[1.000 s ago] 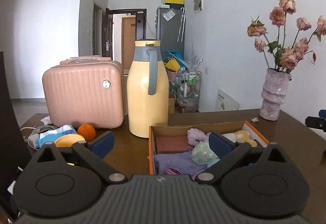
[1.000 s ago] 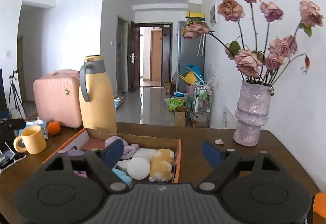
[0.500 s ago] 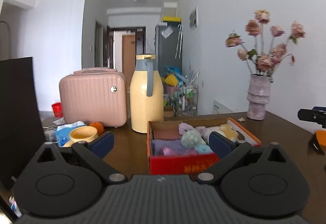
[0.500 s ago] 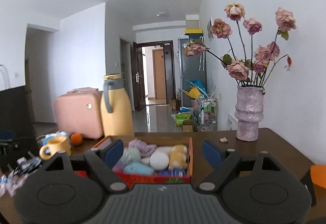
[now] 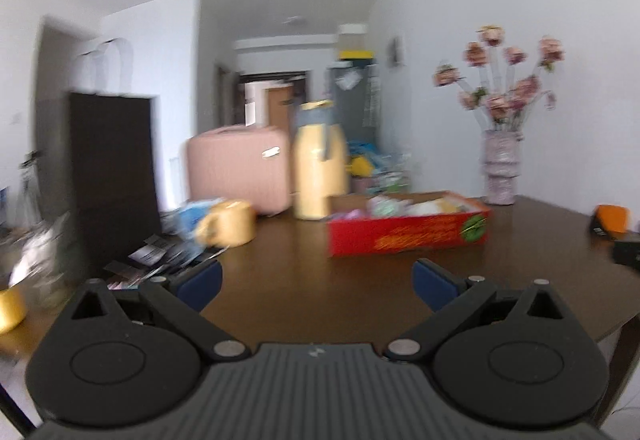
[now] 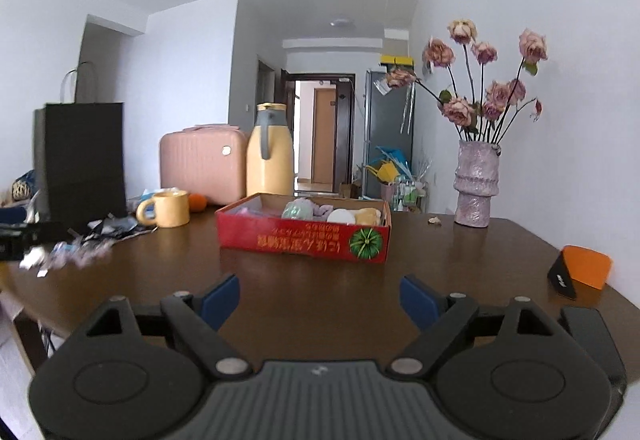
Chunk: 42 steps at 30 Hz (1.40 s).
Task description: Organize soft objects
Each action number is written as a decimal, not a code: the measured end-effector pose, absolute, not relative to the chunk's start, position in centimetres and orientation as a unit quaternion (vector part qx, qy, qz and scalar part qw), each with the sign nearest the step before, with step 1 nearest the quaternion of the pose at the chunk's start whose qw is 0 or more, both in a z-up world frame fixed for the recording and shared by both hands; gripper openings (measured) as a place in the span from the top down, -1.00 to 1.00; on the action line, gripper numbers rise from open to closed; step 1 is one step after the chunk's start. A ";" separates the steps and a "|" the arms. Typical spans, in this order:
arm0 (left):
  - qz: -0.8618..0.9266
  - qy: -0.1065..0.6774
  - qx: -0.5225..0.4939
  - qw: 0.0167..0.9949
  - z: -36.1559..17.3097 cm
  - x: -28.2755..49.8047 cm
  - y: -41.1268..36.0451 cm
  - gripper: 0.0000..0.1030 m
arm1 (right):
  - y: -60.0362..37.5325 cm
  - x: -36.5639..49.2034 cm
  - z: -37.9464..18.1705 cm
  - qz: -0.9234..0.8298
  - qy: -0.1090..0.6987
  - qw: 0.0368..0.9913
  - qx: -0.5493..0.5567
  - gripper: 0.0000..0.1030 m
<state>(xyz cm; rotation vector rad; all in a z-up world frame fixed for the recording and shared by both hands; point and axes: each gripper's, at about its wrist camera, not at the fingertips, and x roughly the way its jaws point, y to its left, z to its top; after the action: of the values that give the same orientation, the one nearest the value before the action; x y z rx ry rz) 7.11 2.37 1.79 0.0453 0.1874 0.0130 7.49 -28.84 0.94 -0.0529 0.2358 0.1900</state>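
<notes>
A shallow red cardboard box (image 6: 303, 239) (image 5: 408, 236) stands on the brown table (image 6: 320, 272), well beyond both grippers. Inside it lie several soft things: a pale green ball (image 6: 297, 209), a lilac cloth (image 6: 326, 209), a white round puff (image 6: 341, 216) and a yellow plush (image 6: 369, 216). My right gripper (image 6: 320, 298) hangs over the table's near part with its jaws opening and nothing between them. My left gripper (image 5: 316, 286) is open and empty too, above the near table; its view is blurred.
A yellow mug (image 6: 170, 208), an orange (image 6: 197, 202), a pink case (image 6: 202, 168) and a yellow jug (image 6: 270, 154) stand left of the box. Dark packets (image 6: 108, 228) and a black bag (image 6: 82, 156) sit further left. A flower vase (image 6: 476, 184) and an orange-black item (image 6: 582, 271) are at the right.
Both grippers have drawn back from the box toward the table's near edge and sunk a little. The box now looks small and far, and more table shows between it and the fingers.
</notes>
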 end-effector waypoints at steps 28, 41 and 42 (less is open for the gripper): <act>-0.015 0.095 0.018 0.995 0.9 3.4 2.6 -1.00 | -27.5 3.6 0.0 0.101 0.102 0.989 0.024 -0.88; -0.014 0.099 0.017 0.995 1.0 3.4 2.6 -1.00 | -26.9 3.5 -0.1 0.102 0.094 0.990 0.012 -0.88; -0.013 0.098 0.017 0.995 1.1 3.4 2.6 -1.00 | -26.9 3.5 -0.1 0.103 0.093 0.990 0.012 -0.88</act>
<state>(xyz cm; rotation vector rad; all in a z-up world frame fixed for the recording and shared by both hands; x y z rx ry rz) 3.37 2.62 1.06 0.0338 0.1964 -0.0270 3.51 -26.94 -0.10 0.0236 0.1874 0.2064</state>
